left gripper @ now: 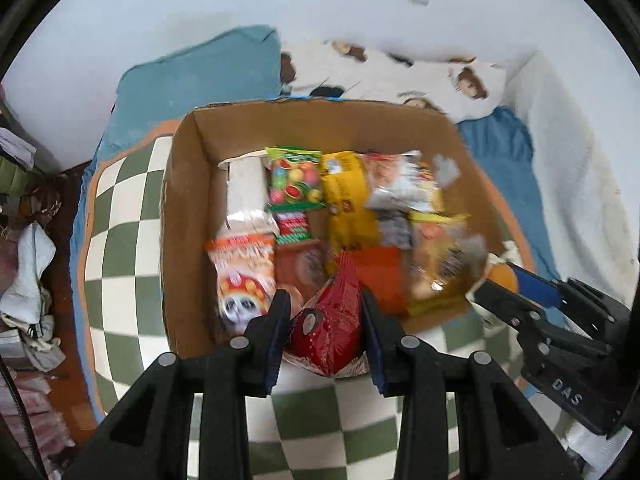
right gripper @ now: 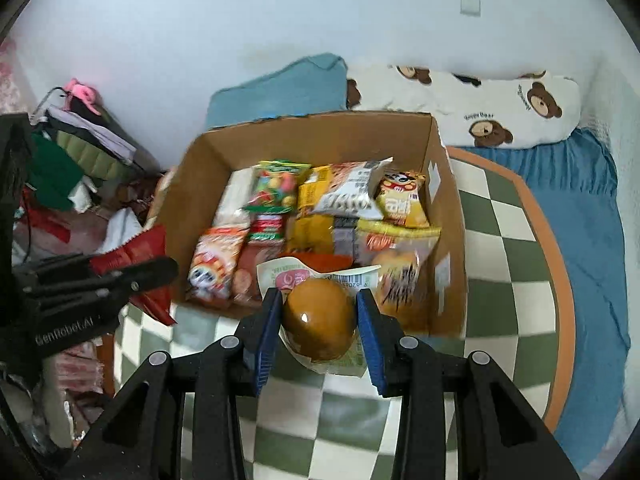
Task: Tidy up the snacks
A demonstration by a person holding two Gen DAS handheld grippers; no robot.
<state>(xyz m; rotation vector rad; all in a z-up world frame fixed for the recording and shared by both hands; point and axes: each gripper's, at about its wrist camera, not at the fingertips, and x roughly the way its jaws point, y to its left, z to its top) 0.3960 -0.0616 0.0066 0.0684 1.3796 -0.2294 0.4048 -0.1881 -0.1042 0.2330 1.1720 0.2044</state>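
Centrally, a cardboard box [right gripper: 448,216] sits open-topped on a green-and-white checked mat [right gripper: 504,248] spread over a blue bed cover [right gripper: 592,216]. Contents, packed side by side: white packet at far left, green candy bag [right gripper: 276,188], yellow packets [left gripper: 346,200], grey-white bag [right gripper: 346,196], orange cartoon packet [left gripper: 244,276], clear bread pack [right gripper: 400,276]; some labels blurred.

Left hand-held gripper [left gripper: 325,320]: pads pinching a red snack bag [left gripper: 332,320], held above the box's near edge. Right hand-held gripper [right gripper: 318,322]: pads clamped on a brown bun in clear wrapper [right gripper: 320,320], also over the near edge.

Room: teal pillow [right gripper: 280,88] and bear-print pillow [right gripper: 500,108] against a white wall; heap of clothes [right gripper: 80,148] at left.
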